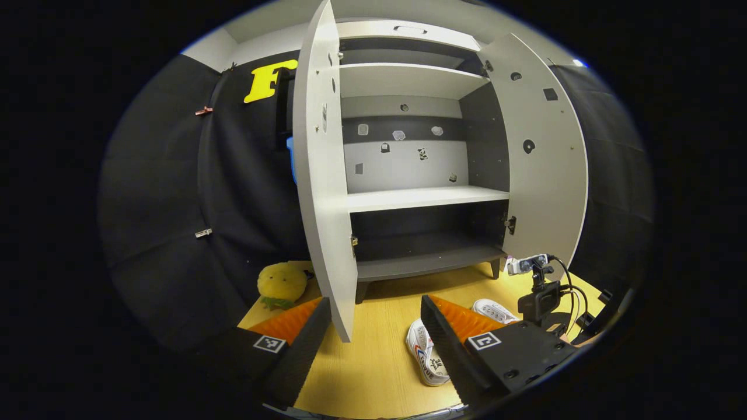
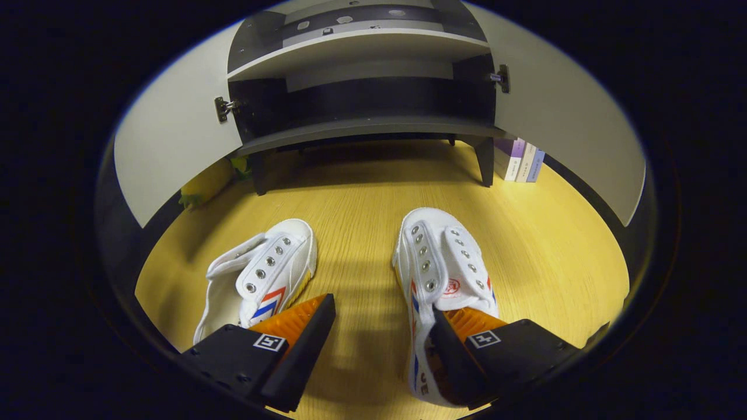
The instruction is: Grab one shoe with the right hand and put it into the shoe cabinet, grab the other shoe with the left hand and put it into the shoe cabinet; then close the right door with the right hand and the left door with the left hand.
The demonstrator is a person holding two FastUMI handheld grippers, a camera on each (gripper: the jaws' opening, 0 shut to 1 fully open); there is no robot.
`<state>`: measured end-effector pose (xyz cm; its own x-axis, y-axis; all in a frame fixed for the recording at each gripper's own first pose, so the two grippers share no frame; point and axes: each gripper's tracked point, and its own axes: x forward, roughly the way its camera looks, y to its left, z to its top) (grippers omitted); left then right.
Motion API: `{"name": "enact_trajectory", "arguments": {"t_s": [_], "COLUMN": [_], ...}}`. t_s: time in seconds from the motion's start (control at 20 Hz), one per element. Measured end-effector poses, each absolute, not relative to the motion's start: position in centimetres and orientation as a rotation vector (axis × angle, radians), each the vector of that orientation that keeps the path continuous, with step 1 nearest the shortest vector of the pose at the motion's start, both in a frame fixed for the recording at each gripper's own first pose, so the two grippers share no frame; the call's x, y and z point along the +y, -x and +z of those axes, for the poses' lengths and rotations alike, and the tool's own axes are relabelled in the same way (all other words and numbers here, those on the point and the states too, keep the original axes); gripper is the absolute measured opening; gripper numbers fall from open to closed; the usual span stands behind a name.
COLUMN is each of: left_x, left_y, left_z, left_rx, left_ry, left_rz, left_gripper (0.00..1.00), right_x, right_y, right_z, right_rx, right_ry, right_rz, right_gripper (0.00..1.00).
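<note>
Even overhead light, strong fisheye bending

The wooden floor (image 2: 362, 192) is brightly lit from above; soft shadows are cast under the cabinet (image 1: 408, 198) and beside the shoes (image 2: 443, 262). Straight edges are curved near the rims. Focus is kept sharp.

Two shoes (image 2: 262, 274) (image 2: 443, 262), one cabinet (image 2: 362, 125)

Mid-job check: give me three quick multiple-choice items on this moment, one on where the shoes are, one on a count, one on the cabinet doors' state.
1. Where are the shoes?
A. On the floor before the cabinet
B. On the lowest shelf
C. In a gripper

2. How many shoes show in the right gripper view?
A. One
B. Two
C. Three

3. The cabinet doors are:
A. Both shut
B. One shut
C. Both open

Answers: 1 A, both lie on the wooden floor; 2 B, a pair lies side by side; 3 C, both swing outward, shelves exposed.
</note>
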<state>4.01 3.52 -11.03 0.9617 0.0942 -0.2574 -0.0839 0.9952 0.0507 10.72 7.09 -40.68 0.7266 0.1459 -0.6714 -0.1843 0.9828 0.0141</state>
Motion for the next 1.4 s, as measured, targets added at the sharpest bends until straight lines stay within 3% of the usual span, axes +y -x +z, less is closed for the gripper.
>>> {"name": "enact_trajectory", "arguments": {"t_s": [0.15,0.25,0.3,0.35,0.4,0.45,0.65,0.7,0.75,0.9,1.0,1.4], "left_x": [2.8,2.4,2.2,2.0,1.9,1.7,1.3,1.2,1.1,1.0,0.0,0.3], "left_y": [-4.2,-4.2,-4.2,-4.3,-4.3,-4.5,-4.4,-4.3,-4.3,-3.9,-3.7,-2.9], "left_z": [-11.0,-11.1,-11.1,-11.0,-11.0,-10.8,-10.4,-10.1,-9.8,-9.9,-10.6,-9.0], "left_rx": [0.268,0.273,0.275,0.274,0.274,0.273,0.269,0.262,0.256,0.245,0.257,0.222], "left_ry": [-0.043,-0.040,-0.036,-0.032,-0.028,-0.023,-0.012,-0.006,0.001,0.029,0.026,0.008], "left_rz": [0.090,0.094,0.098,0.101,0.105,0.108,0.125,0.126,0.127,0.115,0.059,0.007], "left_gripper": [0.97,0.97,0.97,0.97,0.97,0.97,0.97,0.97,0.97,0.97,0.98,0.98], "right_x": [6.8,6.0,5.5,5.0,4.9,4.8,4.7,4.7,5.0,5.0,4.9,5.6], "right_y": [-12.1,-12.5,-12.8,-12.9,-13.0,-12.8,-12.8,-12.8,-12.8,-12.8,-13.2,-14.1], "right_z": [-40.9,-41.1,-41.2,-41.1,-41.3,-41.2,-41.4,-41.2,-41.5,-41.6,-40.7,-30.8], "right_rx": [0.746,0.758,0.761,0.765,0.773,0.786,0.849,0.857,0.863,0.890,0.892,0.750], "right_ry": [0.074,0.081,0.088,0.100,0.102,0.109,0.117,0.120,0.126,0.123,0.111,0.081], "right_rz": [0.180,0.161,0.152,0.148,0.154,0.160,0.168,0.173,0.186,0.192,0.189,0.165], "right_gripper": [0.97,0.86,0.59,0.56,0.27,0.20,0.20,0.13,0.15,0.06,0.05,0.05]}}
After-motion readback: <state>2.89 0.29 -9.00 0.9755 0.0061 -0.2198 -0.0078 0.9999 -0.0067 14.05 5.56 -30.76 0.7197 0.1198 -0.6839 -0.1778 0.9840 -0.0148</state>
